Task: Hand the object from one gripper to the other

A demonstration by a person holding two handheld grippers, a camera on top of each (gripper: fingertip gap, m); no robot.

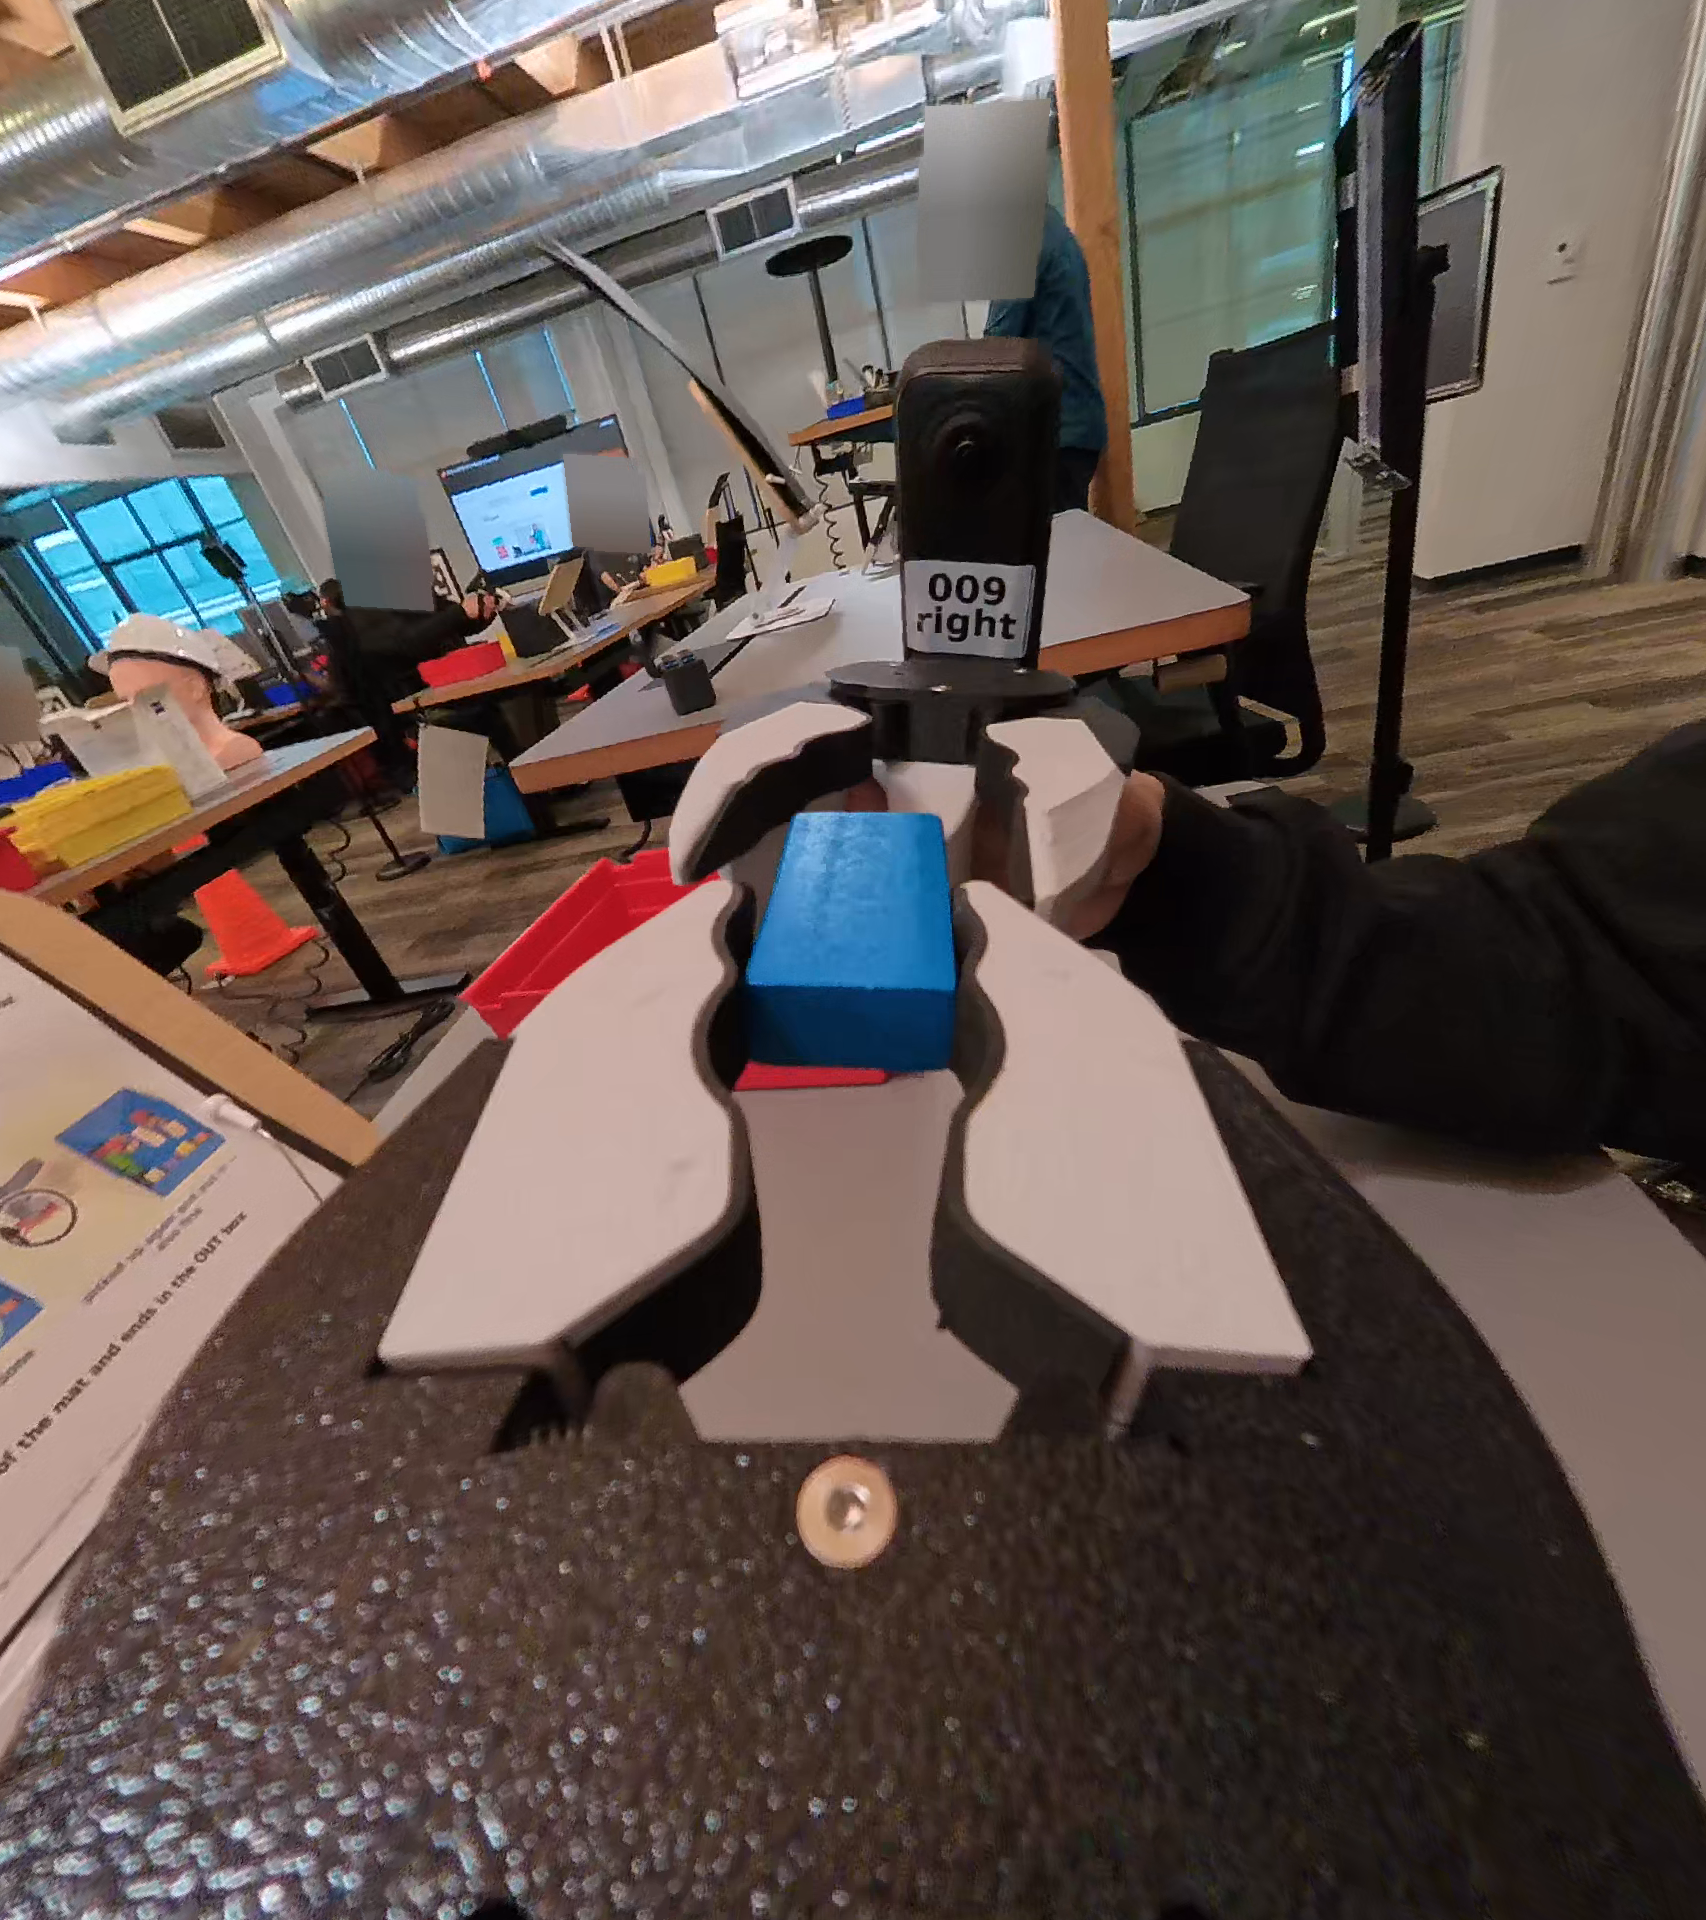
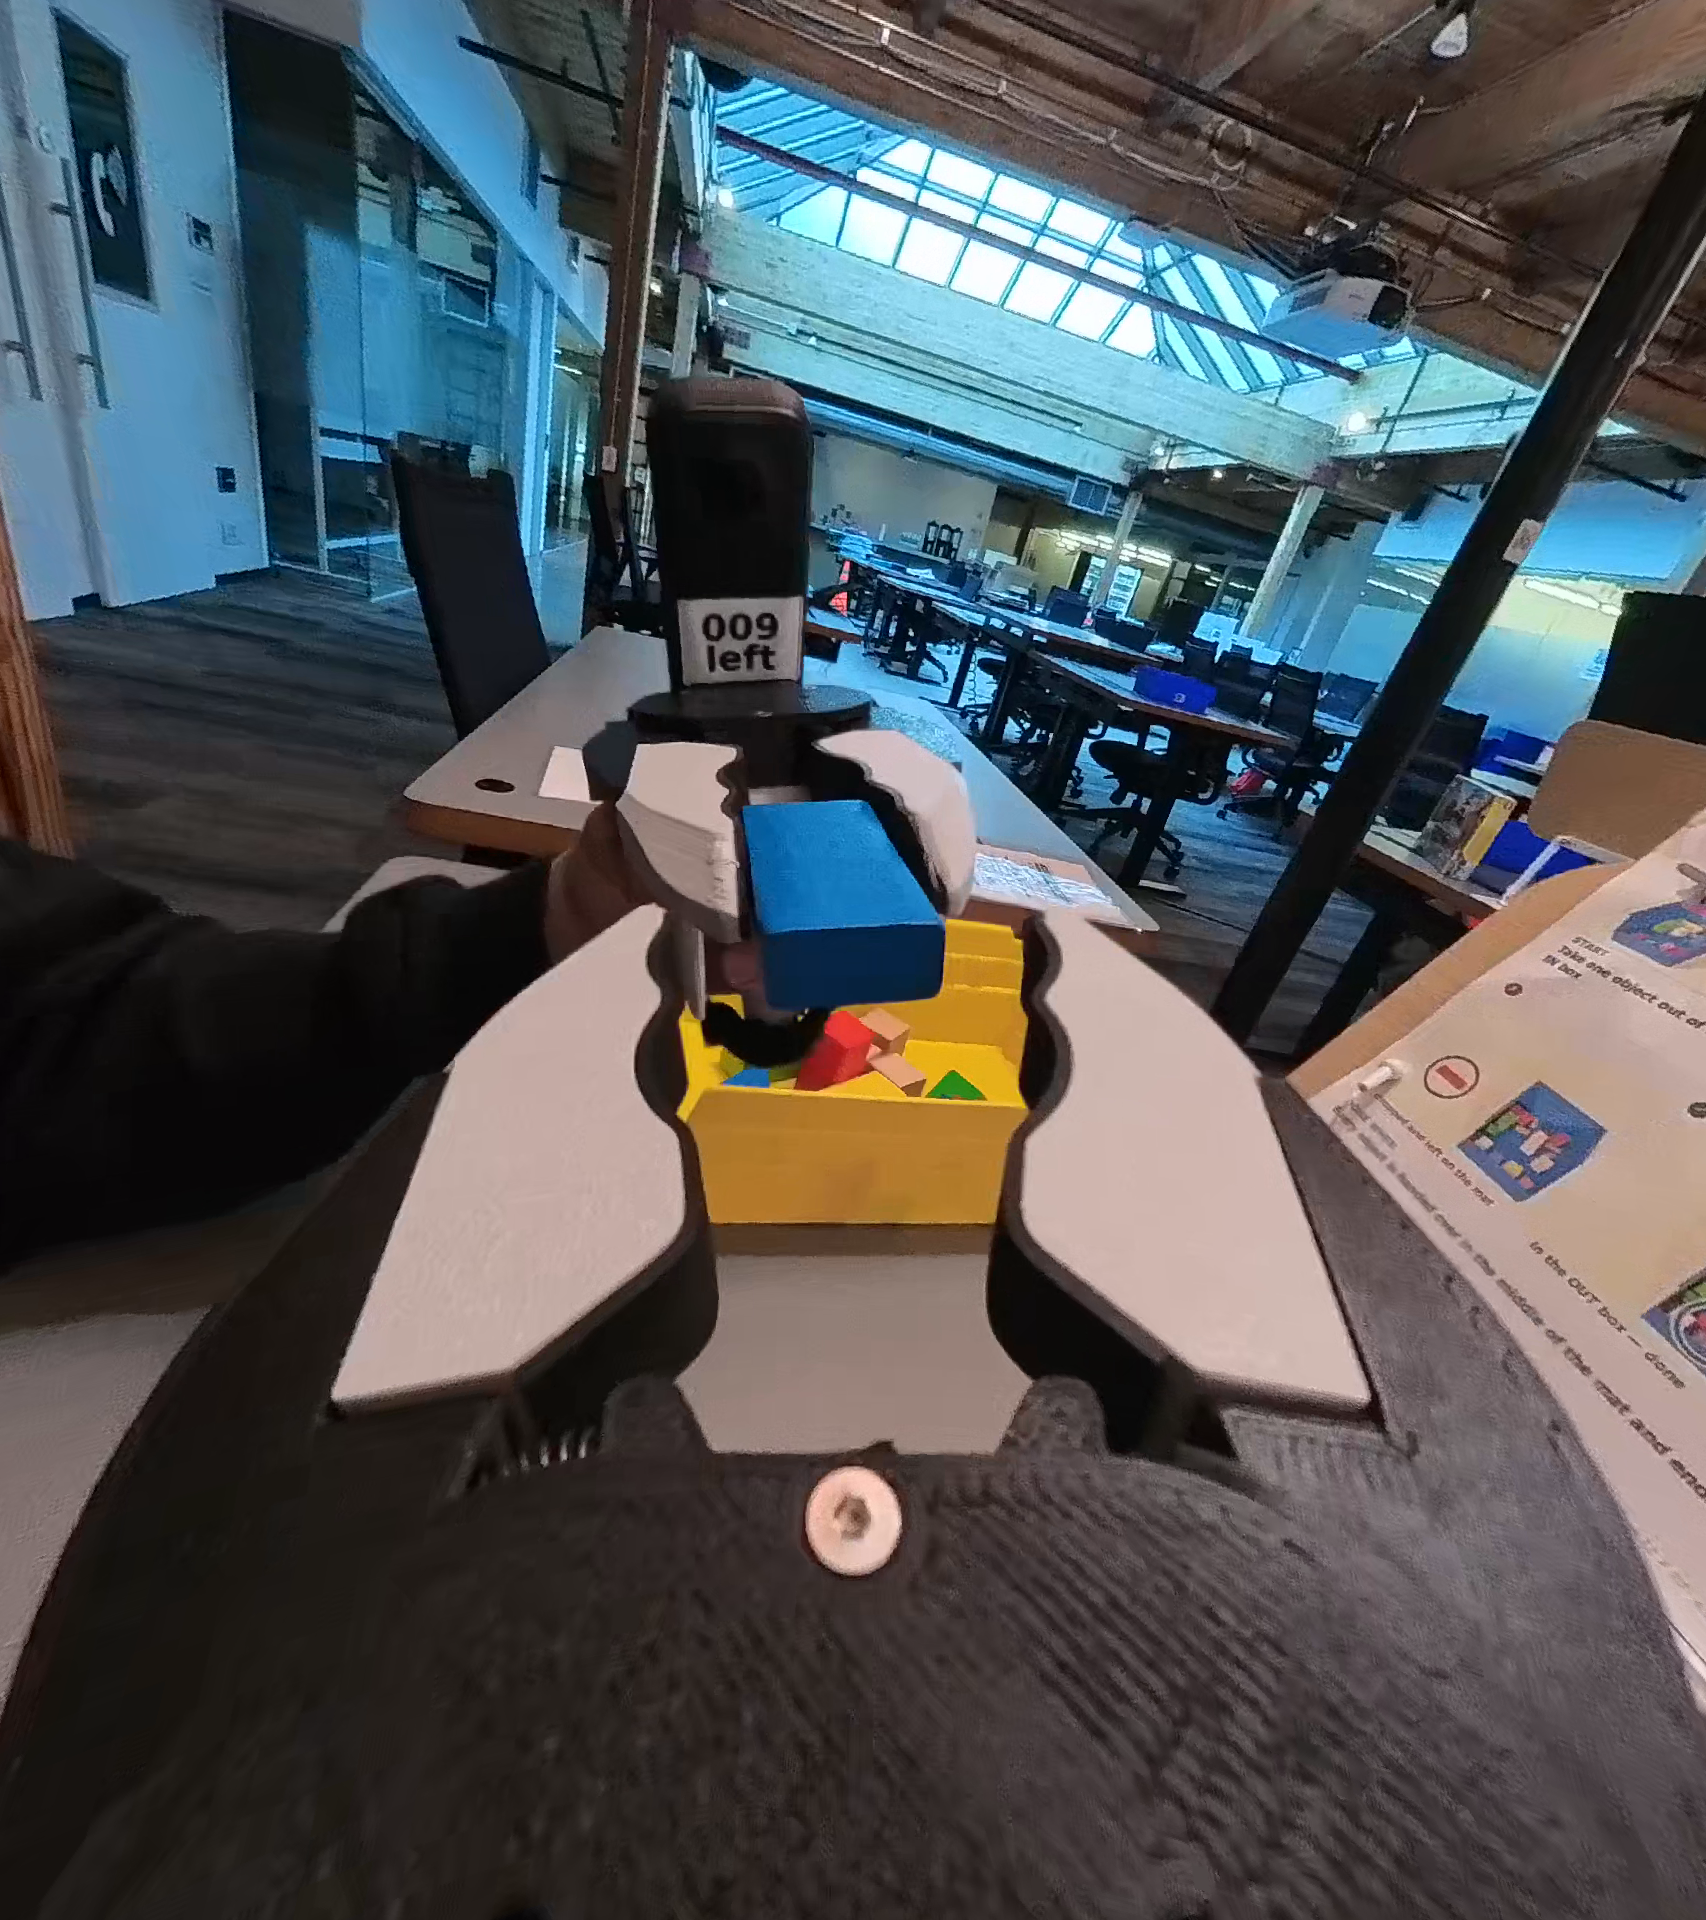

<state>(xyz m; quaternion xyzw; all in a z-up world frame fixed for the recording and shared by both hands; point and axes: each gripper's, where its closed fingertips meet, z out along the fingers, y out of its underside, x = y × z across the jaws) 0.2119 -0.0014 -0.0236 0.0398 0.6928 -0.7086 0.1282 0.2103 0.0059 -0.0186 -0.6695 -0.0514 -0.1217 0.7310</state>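
Note:
A blue rectangular block (image 1: 854, 935) is clamped between the pads of my left gripper (image 1: 849, 914), held in the air with its long side pointing away. My right gripper (image 1: 880, 821) faces it with its fingers spread around the block's far end. In the right wrist view my right gripper (image 2: 849, 966) is wide open. The block (image 2: 828, 894) reaches in between its fingertips (image 2: 1057, 997), with a gap on both sides. The left gripper (image 2: 818, 821) behind it is shut on the block.
A yellow box (image 2: 849, 1164) with several coloured blocks stands below the grippers. A red tray (image 1: 568, 956) lies to the left at the table edge. An instruction sheet (image 1: 18, 1195) stands beside them. A black pole (image 2: 1451, 623) rises at the right. Dark sleeves (image 1: 1451, 935) hold the grippers. Only a small space, under 4 cm, lies between the two pairs of fingers.

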